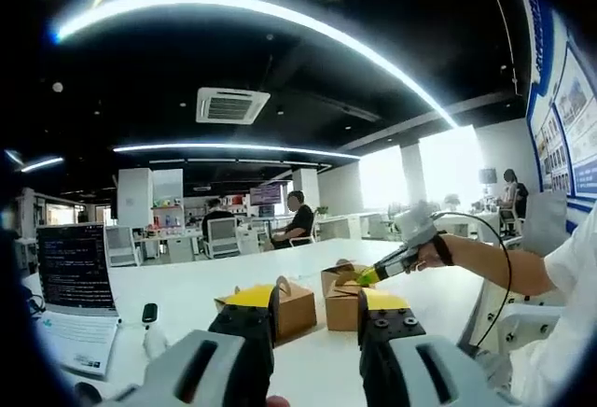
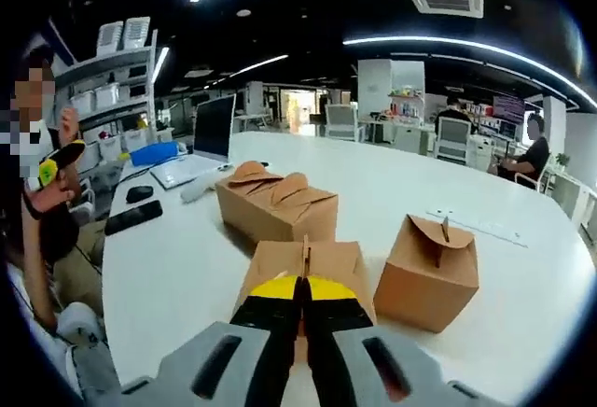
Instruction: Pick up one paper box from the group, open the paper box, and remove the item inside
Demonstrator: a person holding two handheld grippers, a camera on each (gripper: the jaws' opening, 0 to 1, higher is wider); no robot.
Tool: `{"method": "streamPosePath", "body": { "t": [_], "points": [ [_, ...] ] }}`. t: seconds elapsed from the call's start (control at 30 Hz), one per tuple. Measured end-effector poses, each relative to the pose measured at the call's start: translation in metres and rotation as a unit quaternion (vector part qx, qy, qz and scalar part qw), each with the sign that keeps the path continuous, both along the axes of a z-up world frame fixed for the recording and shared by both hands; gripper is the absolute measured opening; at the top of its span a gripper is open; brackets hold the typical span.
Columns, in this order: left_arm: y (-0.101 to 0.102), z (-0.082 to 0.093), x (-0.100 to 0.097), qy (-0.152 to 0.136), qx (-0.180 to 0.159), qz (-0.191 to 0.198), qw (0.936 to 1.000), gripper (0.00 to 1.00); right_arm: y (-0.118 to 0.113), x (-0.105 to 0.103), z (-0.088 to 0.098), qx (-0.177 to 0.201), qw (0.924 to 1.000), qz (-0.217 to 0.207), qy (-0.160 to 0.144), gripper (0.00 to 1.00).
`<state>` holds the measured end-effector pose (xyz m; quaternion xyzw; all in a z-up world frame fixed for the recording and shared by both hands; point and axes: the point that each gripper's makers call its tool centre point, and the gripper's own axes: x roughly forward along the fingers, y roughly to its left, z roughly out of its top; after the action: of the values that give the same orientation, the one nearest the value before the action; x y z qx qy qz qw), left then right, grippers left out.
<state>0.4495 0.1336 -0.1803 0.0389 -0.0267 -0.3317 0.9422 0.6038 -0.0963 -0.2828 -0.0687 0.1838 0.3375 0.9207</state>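
Brown paper boxes, three, on the white table (image 2: pixel 187 267); right gripper (image 2: pixel 300 318) pinches shut over the nearest box (image 2: pixel 303 267) (its handle?). Left gripper (image 1: pixel 317 318) gapes, empty. Lift straight, gently.

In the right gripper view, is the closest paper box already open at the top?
No. The closest paper box has its top flaps folded shut, with the handle tab standing up right ahead of the right hand-held gripper.

Three boxes (image 2: pixel 280 203) crowded the table (image 2: pixel 187 276) ahead, with narrow gaps between them. Bare table lay open to their left, up to the phone (image 2: pixel 133 217) and laptop (image 2: pixel 201 146).
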Motion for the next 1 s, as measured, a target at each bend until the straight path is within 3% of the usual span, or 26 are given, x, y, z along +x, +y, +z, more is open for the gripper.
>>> {"method": "streamPosePath", "body": {
  "t": [0.23,0.67,1.0],
  "points": [
    [0.001,0.001,-0.001,-0.002,-0.002,0.001,1.0000,0.35,0.004,-0.007,0.000,0.034,0.9988,0.030,0.021,0.03],
    [0.002,-0.001,0.000,0.003,-0.001,0.002,1.0000,0.35,0.014,-0.019,0.000,-0.031,0.9937,0.103,-0.031,0.03],
    [0.003,-0.001,0.001,0.004,-0.003,0.002,1.0000,0.35,0.027,-0.025,0.001,0.000,0.9842,0.174,-0.034,0.03]
  ]
}}
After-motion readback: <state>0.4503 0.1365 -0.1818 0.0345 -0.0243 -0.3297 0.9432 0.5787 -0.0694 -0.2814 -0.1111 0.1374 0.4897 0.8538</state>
